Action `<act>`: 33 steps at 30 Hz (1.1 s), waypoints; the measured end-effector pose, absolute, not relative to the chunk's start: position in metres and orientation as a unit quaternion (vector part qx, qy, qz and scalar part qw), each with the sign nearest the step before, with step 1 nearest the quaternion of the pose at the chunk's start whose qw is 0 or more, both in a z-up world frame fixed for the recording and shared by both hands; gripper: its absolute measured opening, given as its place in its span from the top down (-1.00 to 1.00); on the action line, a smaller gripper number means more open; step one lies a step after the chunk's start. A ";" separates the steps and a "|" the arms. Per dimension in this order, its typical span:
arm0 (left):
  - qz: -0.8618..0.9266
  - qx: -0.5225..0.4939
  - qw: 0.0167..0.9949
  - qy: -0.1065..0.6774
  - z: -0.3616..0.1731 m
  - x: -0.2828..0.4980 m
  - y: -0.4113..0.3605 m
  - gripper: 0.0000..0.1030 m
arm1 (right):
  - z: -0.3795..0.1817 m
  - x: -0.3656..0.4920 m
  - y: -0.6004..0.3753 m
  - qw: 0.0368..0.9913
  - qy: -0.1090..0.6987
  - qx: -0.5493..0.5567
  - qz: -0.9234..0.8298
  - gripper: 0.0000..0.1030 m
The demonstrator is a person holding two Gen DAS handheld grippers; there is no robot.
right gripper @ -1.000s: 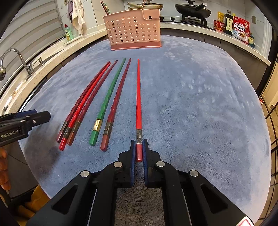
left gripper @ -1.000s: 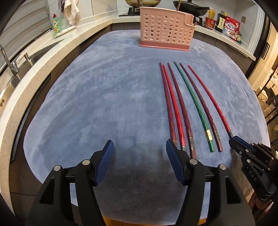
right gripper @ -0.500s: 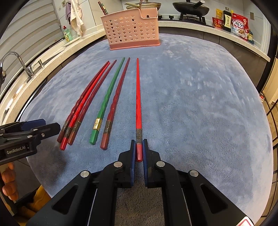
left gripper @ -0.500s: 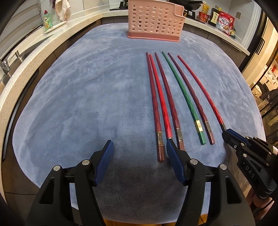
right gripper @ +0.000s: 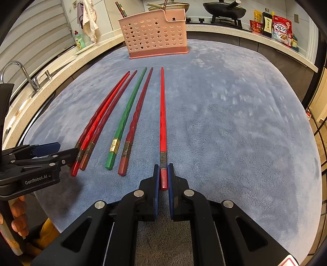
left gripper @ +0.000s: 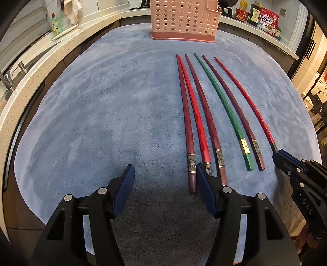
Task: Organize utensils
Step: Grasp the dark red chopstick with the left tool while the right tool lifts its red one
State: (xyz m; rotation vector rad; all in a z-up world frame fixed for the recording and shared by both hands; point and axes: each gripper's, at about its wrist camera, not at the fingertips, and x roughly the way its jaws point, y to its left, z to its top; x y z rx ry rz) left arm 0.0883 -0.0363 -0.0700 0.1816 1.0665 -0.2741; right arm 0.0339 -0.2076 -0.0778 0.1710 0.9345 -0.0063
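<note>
Several chopsticks lie side by side on a blue-grey mat point(left gripper: 102, 114). My right gripper point(right gripper: 163, 174) is shut on the thick end of the rightmost bright red chopstick point(right gripper: 162, 114), which still lies along the mat. My left gripper point(left gripper: 164, 176) is open, low over the mat, with its right finger beside the ends of the three leftmost chopsticks point(left gripper: 199, 122). A green chopstick point(left gripper: 224, 106) and a dark red one point(left gripper: 235, 104) lie between the two groups. A pink perforated utensil holder point(right gripper: 155, 34) stands at the far end of the mat, with chopsticks showing in it.
A counter with a sink and tap point(right gripper: 22, 75) runs along the left. A dish soap bottle point(left gripper: 56, 25) and a hanging cloth point(right gripper: 89, 18) are at the back left. Pans point(right gripper: 223, 9) and food packets point(right gripper: 282, 28) stand on the far counter.
My left gripper has moved forward and right, so its right finger now sits beside the leftmost chopstick ends. The right gripper stays shut on the bright red chopstick.
</note>
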 end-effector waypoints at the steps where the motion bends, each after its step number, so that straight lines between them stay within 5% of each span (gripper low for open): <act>1: -0.129 0.088 0.849 0.505 -0.070 0.088 -0.036 -0.06 | -0.078 0.034 -0.207 0.889 0.450 0.082 -0.003 0.86; 10: -0.127 0.078 0.851 0.504 -0.066 0.094 -0.025 0.79 | -0.078 0.034 -0.207 0.889 0.450 0.083 -0.003 0.87; 33: -0.137 0.020 0.877 0.460 0.005 0.103 0.002 0.87 | 0.018 0.035 -0.231 0.924 0.365 0.113 -0.002 0.87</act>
